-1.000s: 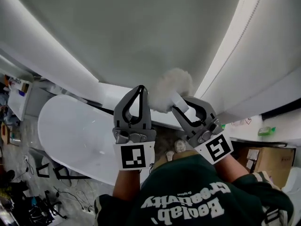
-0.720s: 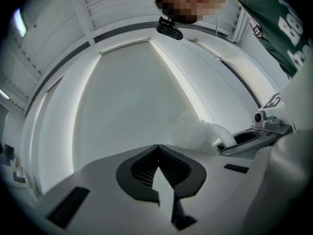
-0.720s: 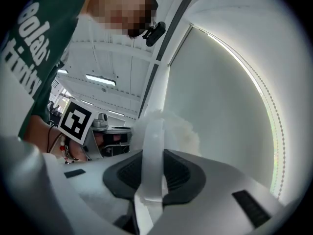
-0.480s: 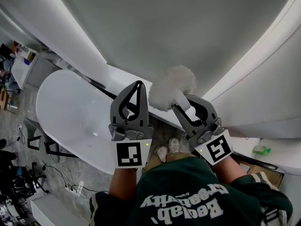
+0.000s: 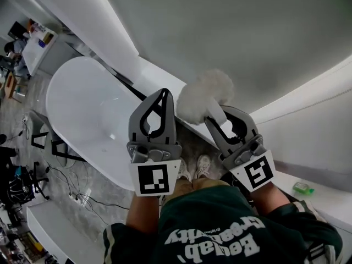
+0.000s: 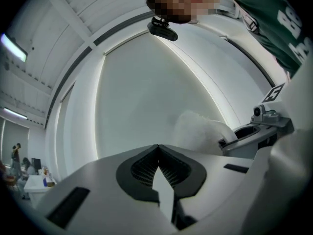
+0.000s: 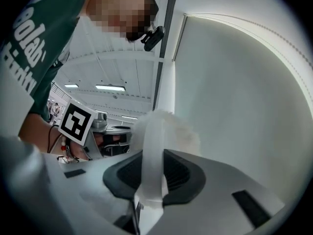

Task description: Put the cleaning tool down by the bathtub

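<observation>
The cleaning tool has a fluffy white head (image 5: 204,95) and a flat white handle (image 7: 151,155). My right gripper (image 5: 220,117) is shut on that handle, and the head (image 7: 172,129) sticks out past the jaws. The head (image 6: 200,133) also shows in the left gripper view, beside the right gripper (image 6: 259,131). My left gripper (image 5: 164,94) is close by on the left, its jaws meeting at the tip (image 6: 157,148) with nothing between them. The white oval bathtub (image 5: 88,114) lies to the left of both grippers.
A grey wall (image 5: 247,37) with white curved trim fills the top of the head view. A green bottle (image 5: 303,188) sits on a white ledge at the lower right. Cables and black stands (image 5: 49,147) lie on the floor left of the tub. The person's shoes (image 5: 203,164) show between the grippers.
The view has turned, so the bathtub shows fuller and higher at the left and the green bottle has slid lower right. Both grippers stay side by side, grips unchanged.
</observation>
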The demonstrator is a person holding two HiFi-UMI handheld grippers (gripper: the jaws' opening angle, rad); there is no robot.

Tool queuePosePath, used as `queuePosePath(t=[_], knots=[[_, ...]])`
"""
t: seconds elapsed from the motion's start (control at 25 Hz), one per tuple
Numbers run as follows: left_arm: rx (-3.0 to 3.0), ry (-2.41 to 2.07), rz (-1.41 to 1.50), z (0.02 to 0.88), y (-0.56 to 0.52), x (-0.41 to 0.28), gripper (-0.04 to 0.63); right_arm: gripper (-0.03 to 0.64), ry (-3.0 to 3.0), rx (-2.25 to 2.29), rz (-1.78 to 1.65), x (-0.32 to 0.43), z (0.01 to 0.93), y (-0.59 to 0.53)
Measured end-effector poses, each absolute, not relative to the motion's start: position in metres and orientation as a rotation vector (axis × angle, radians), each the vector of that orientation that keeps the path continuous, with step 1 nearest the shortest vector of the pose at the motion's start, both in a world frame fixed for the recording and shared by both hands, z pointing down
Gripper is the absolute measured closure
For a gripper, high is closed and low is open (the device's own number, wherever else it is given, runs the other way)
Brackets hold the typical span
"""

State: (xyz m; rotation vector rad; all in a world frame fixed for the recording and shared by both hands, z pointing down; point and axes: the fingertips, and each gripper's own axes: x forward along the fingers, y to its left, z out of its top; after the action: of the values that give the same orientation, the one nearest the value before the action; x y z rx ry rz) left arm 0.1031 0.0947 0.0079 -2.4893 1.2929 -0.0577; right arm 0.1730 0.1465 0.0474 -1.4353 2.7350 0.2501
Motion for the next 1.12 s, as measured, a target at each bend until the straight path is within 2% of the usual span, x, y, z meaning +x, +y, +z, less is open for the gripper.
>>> queuePosePath(t=[0.68,1.12], knots=[[-2.516,1.321,0.039,0.018,0.069,0.011,0.591,0.523,2.727,-1.511,0.260,0.091,0.058,0.118],[-2.532,1.352,0.070,0.034,0.034,0.002,0.591,0.523,2.760,-1.535,0.245,0.073,0.074,0.081]])
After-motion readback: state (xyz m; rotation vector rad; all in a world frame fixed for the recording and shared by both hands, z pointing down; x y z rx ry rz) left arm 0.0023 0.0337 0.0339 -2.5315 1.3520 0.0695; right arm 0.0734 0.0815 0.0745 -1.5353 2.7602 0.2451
